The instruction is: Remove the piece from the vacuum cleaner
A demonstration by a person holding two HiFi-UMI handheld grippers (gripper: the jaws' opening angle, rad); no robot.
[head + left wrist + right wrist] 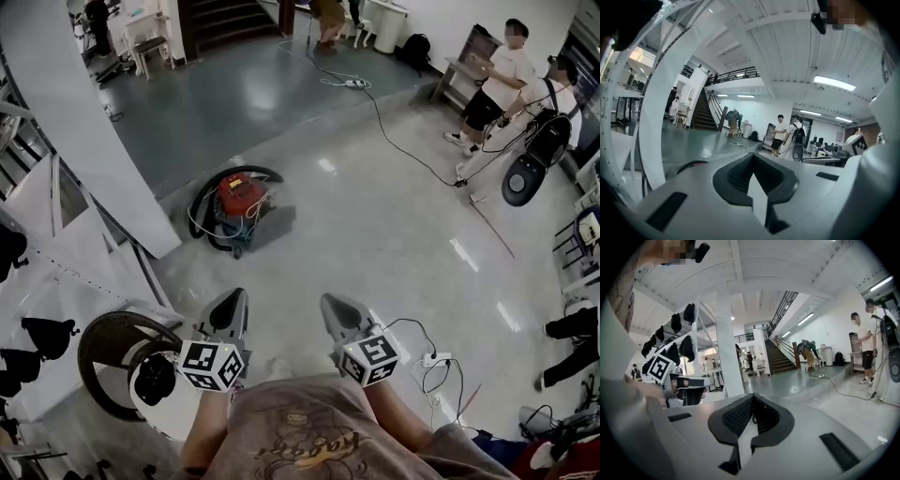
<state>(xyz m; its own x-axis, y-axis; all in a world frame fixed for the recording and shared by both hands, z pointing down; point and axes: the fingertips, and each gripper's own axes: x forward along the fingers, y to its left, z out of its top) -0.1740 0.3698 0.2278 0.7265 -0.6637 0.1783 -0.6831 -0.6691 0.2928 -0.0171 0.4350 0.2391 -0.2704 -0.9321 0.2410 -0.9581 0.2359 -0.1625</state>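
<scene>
The vacuum cleaner [239, 208] stands on the floor [375, 234] ahead of the two grippers and a little to the left, well apart from them, with the lower end of a slanted beam [94, 131] just to its left. The left gripper [232, 302] and the right gripper [336, 307] are side by side and apart from each other, and a power strip [436, 359] lies on the floor near the right one, on its right side. Far behind the vacuum cleaner there is a staircase [220, 19], two persons [511, 84] stand at the far right, and a long cable [389, 127] lies on the floor between the staircase side and them.
</scene>
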